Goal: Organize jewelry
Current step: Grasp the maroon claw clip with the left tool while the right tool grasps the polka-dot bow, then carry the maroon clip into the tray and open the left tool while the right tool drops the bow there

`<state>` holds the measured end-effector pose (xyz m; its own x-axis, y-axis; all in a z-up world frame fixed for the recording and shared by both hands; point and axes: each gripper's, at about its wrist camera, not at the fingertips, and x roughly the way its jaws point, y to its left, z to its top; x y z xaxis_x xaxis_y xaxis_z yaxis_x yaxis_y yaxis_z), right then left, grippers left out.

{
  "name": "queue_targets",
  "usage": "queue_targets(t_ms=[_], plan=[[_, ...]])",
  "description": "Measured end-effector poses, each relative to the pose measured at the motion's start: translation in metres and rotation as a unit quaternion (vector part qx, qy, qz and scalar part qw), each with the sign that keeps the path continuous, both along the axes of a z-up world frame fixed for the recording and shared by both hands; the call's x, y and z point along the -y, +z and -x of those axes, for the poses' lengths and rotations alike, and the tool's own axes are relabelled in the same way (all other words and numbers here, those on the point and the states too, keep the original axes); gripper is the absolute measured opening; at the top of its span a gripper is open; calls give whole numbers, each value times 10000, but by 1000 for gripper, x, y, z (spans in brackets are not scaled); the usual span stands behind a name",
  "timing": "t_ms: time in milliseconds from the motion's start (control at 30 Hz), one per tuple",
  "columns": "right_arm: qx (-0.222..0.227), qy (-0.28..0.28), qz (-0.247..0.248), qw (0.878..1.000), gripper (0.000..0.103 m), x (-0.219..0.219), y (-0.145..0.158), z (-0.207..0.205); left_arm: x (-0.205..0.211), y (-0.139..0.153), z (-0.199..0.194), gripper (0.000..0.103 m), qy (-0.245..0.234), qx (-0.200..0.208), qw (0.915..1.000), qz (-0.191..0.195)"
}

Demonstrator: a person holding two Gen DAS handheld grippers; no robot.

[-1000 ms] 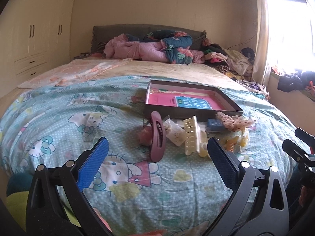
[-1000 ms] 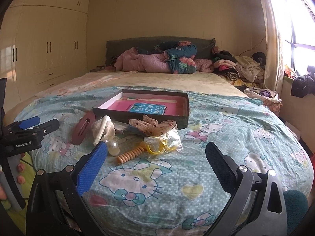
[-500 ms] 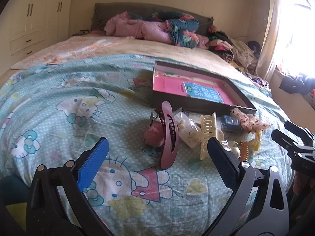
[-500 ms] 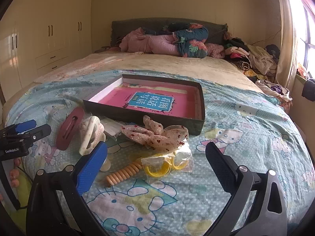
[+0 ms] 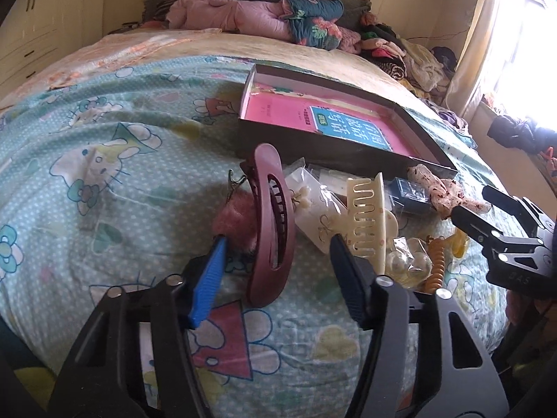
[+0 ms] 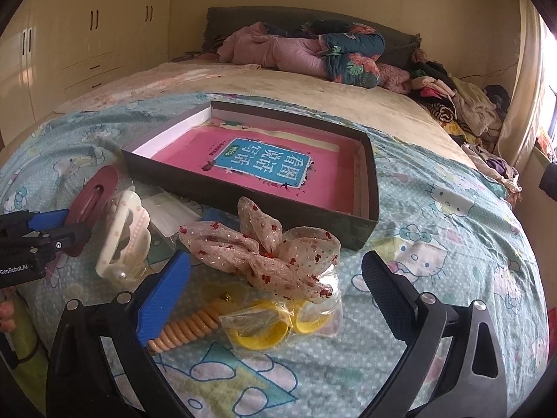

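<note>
A dark shallow box (image 5: 334,149) with a pink book inside lies on the bed; it also shows in the right wrist view (image 6: 195,179). In front of it lie a maroon hair clip (image 5: 269,223), a cream claw clip (image 5: 367,219), a pink pompom (image 5: 231,219), small bags, a spotted fabric bow (image 6: 264,252), yellow rings in a bag (image 6: 275,324) and an orange coil tie (image 6: 184,329). My left gripper (image 5: 276,271) is open, its fingers on either side of the maroon clip's near end. My right gripper (image 6: 275,296) is open over the bow and the yellow rings.
The bed has a Hello Kitty sheet (image 5: 104,160). Folded quilts (image 6: 306,52) and a clothes pile (image 6: 459,104) sit at the head and far right. Wardrobes (image 6: 69,52) stand on the left. A window lies to the right.
Both grippers have moved forward and down toward the pile. The left gripper's fingers have narrowed and now flank the maroon clip. The right gripper now hangs over the bow.
</note>
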<state>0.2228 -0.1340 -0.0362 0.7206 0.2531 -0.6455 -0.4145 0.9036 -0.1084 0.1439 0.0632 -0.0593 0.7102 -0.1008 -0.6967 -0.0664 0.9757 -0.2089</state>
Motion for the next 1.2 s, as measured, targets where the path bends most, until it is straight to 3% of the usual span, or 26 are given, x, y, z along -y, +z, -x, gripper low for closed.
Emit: queue_targets(t_ms=[133,233,300,333,400,467,833,1200], plan=[[-3,83,111,9999,82,-6,-3,-7,2,-2,-2,26,-50,-30,10000,5],[-29,163,137,9998,69,-9,-4,-11,3,-4,-4,13,-135,-65,9999,45],[-95,186,85,9997,50,-8,-6,-15,4,-5,-4,8,-205,-58,9997,93],[-115,168,49,9998,45,-9,-6,-16,5,-5,-3,7,-229,-42,9997,97],[-166,189,-61,9997,22,-6,-5,-18,6,-3,-1,3,-270,13,9996,71],[-134,205,-128,9996,15,-5,-3,-17,6,-2,1,3,-298,65,9995,119],[-7,13,-1005,9949,9,39,29,-2,14,28,16,3,-500,418,9977,191],[201,-330,-1377,9897,9,74,50,2,33,47,-14,3,-764,640,9949,164]])
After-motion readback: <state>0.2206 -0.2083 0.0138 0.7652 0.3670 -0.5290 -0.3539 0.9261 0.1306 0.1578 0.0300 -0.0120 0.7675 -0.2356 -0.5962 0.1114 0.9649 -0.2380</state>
